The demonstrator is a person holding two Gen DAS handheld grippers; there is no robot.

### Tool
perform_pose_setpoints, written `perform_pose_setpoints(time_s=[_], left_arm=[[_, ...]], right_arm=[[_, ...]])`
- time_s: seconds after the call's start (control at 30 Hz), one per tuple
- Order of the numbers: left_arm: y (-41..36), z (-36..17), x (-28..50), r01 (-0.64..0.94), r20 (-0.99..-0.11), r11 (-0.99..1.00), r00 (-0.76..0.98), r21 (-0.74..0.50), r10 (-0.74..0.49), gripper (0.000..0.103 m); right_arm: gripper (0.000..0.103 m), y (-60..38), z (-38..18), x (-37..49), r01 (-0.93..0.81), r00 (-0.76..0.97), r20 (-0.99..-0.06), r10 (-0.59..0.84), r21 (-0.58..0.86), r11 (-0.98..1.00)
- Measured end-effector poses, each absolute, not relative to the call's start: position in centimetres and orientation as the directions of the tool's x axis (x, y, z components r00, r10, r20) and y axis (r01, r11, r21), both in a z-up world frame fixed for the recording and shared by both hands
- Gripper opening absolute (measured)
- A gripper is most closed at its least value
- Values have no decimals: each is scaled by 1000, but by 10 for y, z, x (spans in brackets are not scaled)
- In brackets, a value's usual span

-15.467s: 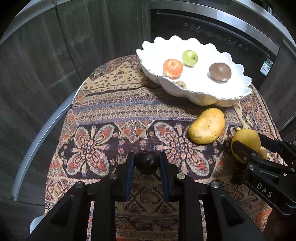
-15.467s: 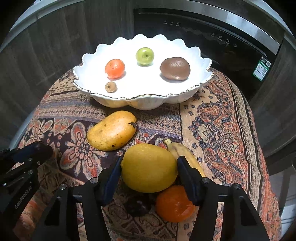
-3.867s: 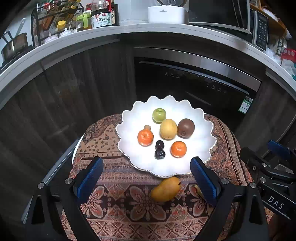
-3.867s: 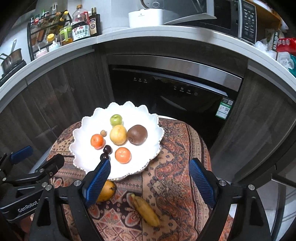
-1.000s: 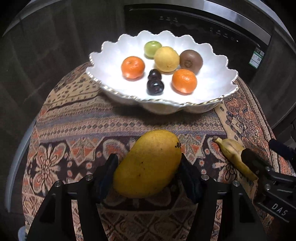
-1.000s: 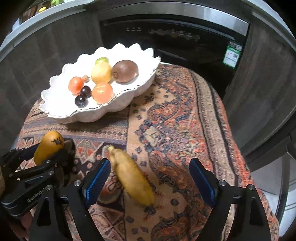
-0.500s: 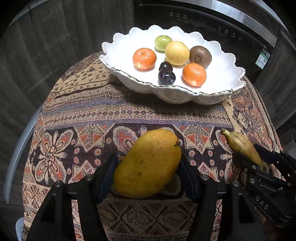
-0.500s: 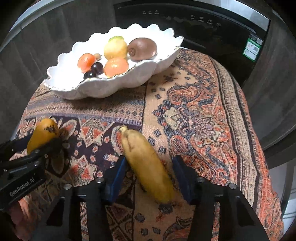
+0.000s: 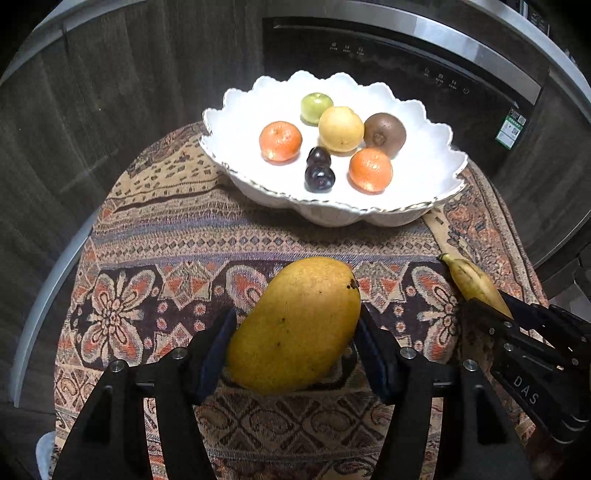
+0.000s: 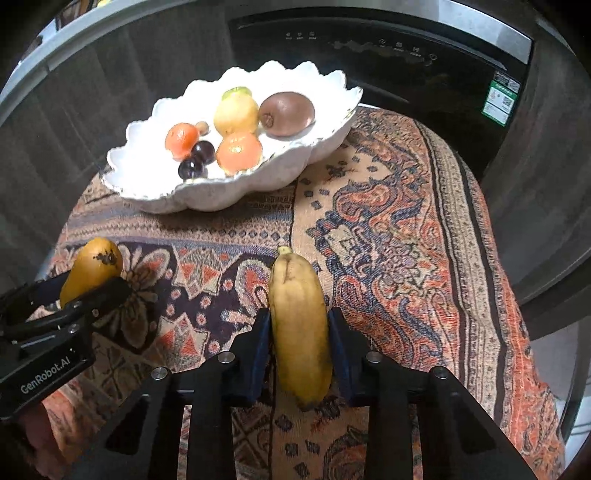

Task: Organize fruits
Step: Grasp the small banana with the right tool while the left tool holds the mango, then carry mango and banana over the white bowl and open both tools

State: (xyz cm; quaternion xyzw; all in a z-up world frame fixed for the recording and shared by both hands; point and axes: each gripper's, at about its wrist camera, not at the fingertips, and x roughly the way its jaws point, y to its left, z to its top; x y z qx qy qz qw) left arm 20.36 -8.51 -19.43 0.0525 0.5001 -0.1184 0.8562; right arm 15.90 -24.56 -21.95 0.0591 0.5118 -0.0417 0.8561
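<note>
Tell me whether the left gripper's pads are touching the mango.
Touching. In the left wrist view, the left gripper has both pads pressed against the mango sides, no gap visible.

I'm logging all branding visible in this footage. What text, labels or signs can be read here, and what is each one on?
"DAS": white letters on the body of the right gripper, seen from the left wrist.
"GenRobot.AI": white letters on the body of the left gripper, seen from the right wrist.
Green and white sticker on the dark appliance front: print too small to read.
Small white control markings along the appliance panel: too small to read.
</note>
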Motion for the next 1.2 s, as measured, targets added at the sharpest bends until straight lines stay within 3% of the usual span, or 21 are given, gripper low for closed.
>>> perform_pose_setpoints(time_s=[0.7,1.2], left_arm=[[-90,-149,186,277,-829,960,529,-35,-183,62],[-93,-112,234,283,-795,959,573,-37,-200,61]], right_arm=[[31,-252,-162,138,158,567,-823,-27,76,985],[31,-253,-122,182,155,627,-778,-33,84,984]])
